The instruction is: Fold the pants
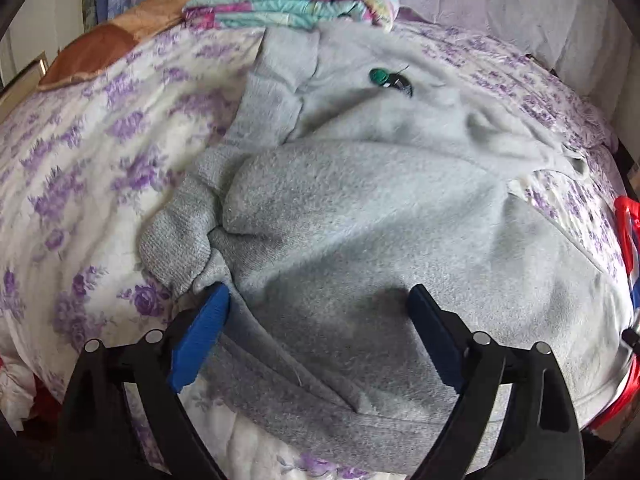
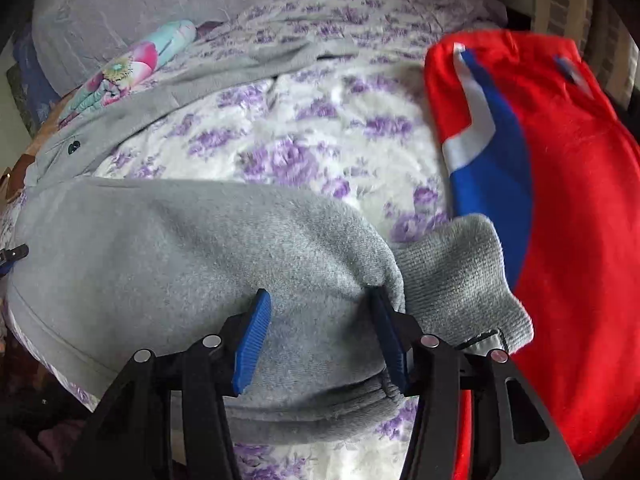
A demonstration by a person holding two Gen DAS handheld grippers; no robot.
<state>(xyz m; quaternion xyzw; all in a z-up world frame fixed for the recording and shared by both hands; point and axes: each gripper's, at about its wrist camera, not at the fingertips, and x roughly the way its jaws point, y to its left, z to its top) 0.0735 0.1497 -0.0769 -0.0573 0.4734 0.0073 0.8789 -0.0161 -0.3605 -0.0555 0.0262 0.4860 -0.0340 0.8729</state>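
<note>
Left wrist view: our left tool [image 1: 320,304] gapes wide, holding nothing, over the grey fleece pants [image 1: 360,208] bunched on the purple-flowered bedspread [image 1: 80,152]. Right wrist view: right tool [image 2: 320,312] open, empty, straddling a leg near its ribbed cuff [image 2: 460,276]; only here shows the red-and-blue garment [image 2: 560,200]. Fold half-made, we judge; next, pinch edges.

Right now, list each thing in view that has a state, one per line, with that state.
grey pants: partly folded, legs doubled over, lying rumpled on the bed
left gripper: open, fingers astride the grey fabric
right gripper: open, over the pants near the ribbed cuff
red garment: spread flat beside the pants
colourful blanket: folded, at the far end
floral bedspread: spread, wrinkled
</note>
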